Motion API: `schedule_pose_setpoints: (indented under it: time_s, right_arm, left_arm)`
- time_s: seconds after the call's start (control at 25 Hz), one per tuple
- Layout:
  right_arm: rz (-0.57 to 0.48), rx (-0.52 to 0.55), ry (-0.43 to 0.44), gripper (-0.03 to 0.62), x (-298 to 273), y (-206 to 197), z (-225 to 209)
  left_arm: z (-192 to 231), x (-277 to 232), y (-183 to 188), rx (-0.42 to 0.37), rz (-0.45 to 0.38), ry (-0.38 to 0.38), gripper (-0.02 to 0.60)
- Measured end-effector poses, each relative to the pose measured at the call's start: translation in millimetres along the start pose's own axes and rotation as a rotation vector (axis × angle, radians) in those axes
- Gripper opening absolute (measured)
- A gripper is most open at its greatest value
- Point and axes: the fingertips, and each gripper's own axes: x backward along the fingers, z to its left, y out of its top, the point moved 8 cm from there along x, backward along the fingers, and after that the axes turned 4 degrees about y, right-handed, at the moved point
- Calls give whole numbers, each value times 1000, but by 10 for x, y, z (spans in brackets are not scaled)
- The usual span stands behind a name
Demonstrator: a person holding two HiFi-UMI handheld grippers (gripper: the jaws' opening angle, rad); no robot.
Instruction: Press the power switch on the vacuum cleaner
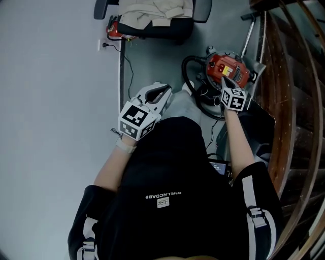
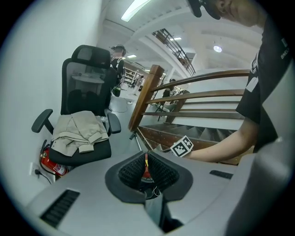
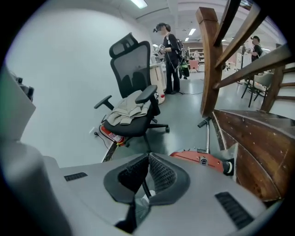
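Red vacuum cleaner (image 1: 231,68) sits on floor beside wooden stairs (image 1: 284,101). Right claw (image 1: 224,81) shut, holds nothing, tip over vacuum's top. Can't tell if it touches. Left claw (image 1: 163,93) shut too, holds nothing, off to left, apart from vacuum. Black hose (image 1: 185,73) curls by vacuum. Count: one vacuum, two claws, one black chair (image 1: 157,30) with clothes (image 1: 152,12) on it, one red fire extinguisher (image 1: 112,29).
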Motion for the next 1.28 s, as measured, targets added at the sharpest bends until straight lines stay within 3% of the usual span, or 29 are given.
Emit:
schedule_pose_setpoints:
  time_s: [0.48,1.28]
  right_arm:
    - [70,-94,-81,29,-740,-274,-648]
    - [154,-192,-166,29,-1893,-679,-1316]
  left_arm:
    - [73,-355,-334,18,85,10,15]
    - [344,-935,-936,163,154,23,17]
